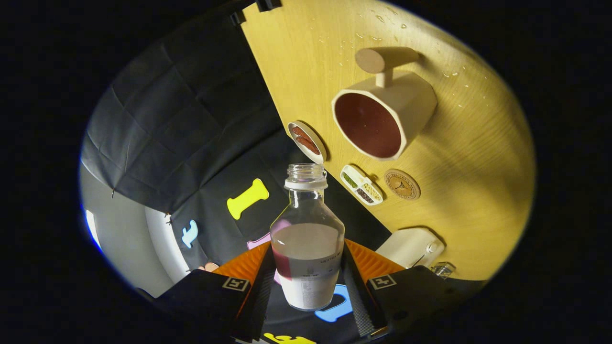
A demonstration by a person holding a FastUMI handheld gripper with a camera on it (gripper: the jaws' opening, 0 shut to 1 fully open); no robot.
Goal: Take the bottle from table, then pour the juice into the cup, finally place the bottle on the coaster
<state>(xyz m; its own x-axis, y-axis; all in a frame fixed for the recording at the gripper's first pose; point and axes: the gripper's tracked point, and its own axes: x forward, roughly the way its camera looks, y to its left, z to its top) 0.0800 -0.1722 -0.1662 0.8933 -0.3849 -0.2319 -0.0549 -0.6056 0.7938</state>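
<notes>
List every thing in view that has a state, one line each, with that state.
bottle: uncapped, partly full, held between the fingers, clear of the table
gripper: shut on the bottle
cup: on the table, dark liquid inside
coaster: bare, on the table beside the cup
round dish: holds reddish pieces
divided dish: compartments filled

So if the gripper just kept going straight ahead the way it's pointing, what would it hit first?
The gripper is shut on the bottle. Straight beyond the bottle's open neck, the first thing looks to be the small dish at the table edge, though depth is unclear.
</notes>
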